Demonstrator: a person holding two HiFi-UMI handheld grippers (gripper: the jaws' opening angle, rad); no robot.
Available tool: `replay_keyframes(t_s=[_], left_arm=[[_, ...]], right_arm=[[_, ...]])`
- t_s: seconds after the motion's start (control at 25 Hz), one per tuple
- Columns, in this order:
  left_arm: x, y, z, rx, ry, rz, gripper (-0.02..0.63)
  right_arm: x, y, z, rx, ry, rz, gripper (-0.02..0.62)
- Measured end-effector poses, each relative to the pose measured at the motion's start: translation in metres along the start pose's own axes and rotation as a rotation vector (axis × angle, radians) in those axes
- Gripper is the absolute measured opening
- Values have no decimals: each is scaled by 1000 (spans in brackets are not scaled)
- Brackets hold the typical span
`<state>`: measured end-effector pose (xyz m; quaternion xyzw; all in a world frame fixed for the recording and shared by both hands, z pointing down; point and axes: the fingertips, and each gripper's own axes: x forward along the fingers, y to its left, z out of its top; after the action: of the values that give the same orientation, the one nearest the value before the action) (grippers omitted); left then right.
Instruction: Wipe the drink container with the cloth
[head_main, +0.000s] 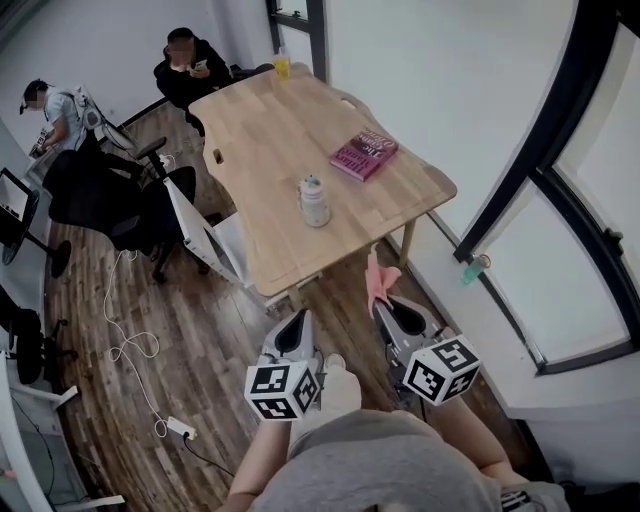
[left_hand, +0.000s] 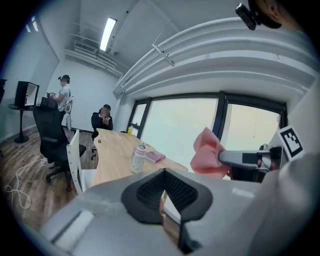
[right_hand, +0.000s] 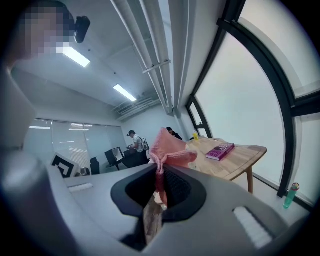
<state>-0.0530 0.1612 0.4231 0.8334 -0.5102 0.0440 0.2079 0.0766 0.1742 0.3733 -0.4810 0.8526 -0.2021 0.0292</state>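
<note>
On table (head_main: 265, 140): one drink container (head_main: 314, 202), upright; one book (head_main: 364, 155) near it. Before near edge, two grippers: right gripper (head_main: 386, 306) jaws clamped on one pink cloth (head_main: 379, 279); left gripper (head_main: 299, 320) jaws together, empty.

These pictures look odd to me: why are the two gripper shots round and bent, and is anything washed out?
Left gripper view: fisheye lens, dark corners, bowed frames, the window glaring white. Right gripper view: same bending, the pink cloth close and slightly soft. Head view: even daylight, the bottle sharp on the table, lines bent less.
</note>
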Motion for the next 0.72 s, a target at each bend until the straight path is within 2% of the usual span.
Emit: replay_keyframes(t_s=[0.32,0.72], left_arm=[[76,44,47,15,-11,-15,3],[146,90,78,11,-9,-22,3]], right_arm=[[85,-31,36,6,-9,2,25],[171,-67,57,31,5,-3,25]])
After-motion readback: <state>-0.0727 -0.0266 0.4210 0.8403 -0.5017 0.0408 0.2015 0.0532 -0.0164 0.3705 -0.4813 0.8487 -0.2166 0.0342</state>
